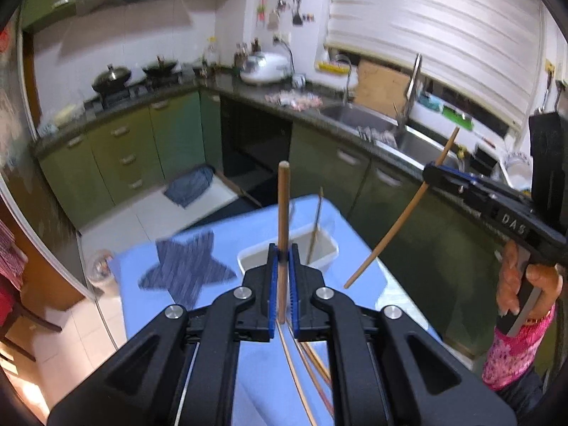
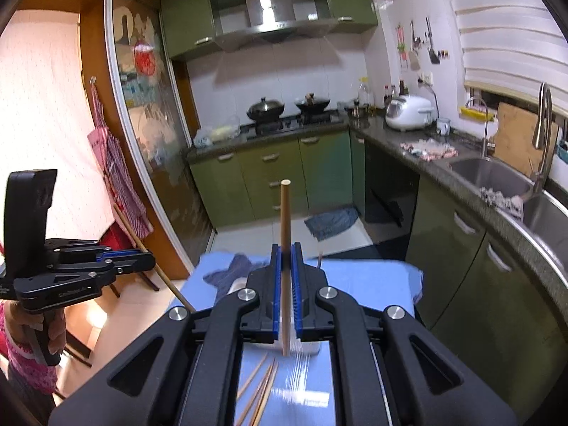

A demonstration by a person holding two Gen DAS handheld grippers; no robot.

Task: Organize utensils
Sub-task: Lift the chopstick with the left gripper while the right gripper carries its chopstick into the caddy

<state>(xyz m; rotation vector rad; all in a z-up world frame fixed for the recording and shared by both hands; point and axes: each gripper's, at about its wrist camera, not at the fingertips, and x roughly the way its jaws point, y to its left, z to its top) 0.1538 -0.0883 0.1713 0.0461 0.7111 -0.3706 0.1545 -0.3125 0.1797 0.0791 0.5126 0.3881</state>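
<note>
- Left gripper [image 1: 283, 254]: clenched on one wooden chopstick [image 1: 283, 209], upright, tip toward 12 o'clock.
- Right gripper [image 2: 286, 259]: clenched on a second chopstick [image 2: 285, 220], likewise upright.
- White bin [image 1: 321, 248]: on the blue table [image 1: 220, 248], holding one stick.
- Loose chopsticks [image 2: 261, 387]: on the table at 6 o'clock.

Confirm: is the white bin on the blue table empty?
No, a chopstick stands leaning inside the white bin in the left wrist view.
</note>
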